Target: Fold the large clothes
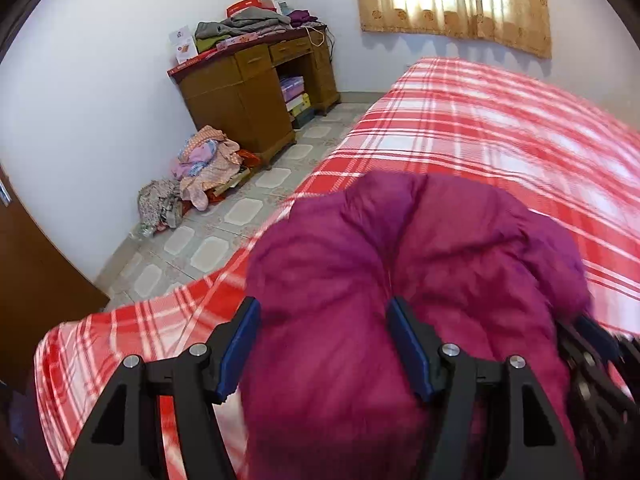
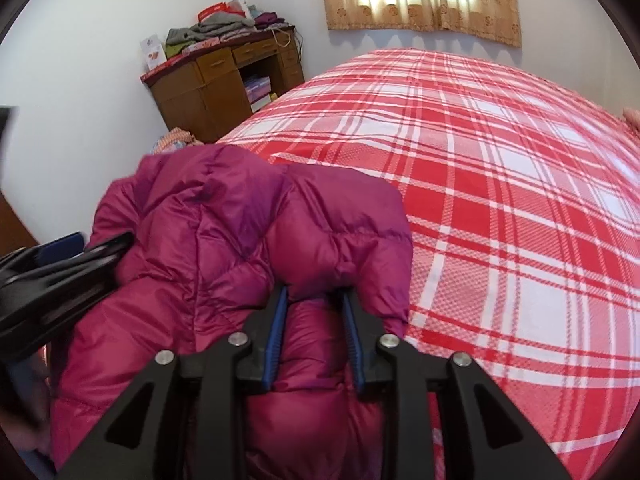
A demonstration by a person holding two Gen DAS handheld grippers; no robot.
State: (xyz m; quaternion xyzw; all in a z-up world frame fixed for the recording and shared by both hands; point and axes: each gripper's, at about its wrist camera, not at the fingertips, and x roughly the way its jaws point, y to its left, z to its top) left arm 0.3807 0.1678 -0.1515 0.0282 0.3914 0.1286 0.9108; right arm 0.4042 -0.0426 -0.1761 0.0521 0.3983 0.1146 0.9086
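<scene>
A magenta down jacket [image 2: 224, 248] is lying bunched up at the near left corner of the bed [image 2: 500, 168], on a red and white plaid bedspread [image 1: 480, 128]. The right gripper [image 2: 316, 304] is pinching a puffy fold of the jacket between its blue pads [image 2: 276, 340], the fingers set close together with fabric bulging between them. The left gripper [image 1: 324, 320] is standing with its fingers wide apart on either side of a thick mound of the same jacket; fabric is filling the gap and touching both blue pads [image 1: 408, 344], so it is grasping the bulk loosely rather than squeezing it flat. In the right wrist view the left gripper is showing at the left edge, pressed against the jacket's side.

Beyond the bed's left edge, a wooden desk [image 1: 248, 92] is standing against the wall, with folded clothes [image 1: 248, 26] stacked on top. A pile of loose laundry [image 1: 200, 168] is lying on the tiled floor [image 1: 208, 236] beside the desk. A tan curtain [image 1: 452, 0] is hanging over the window behind the bed's far edge.
</scene>
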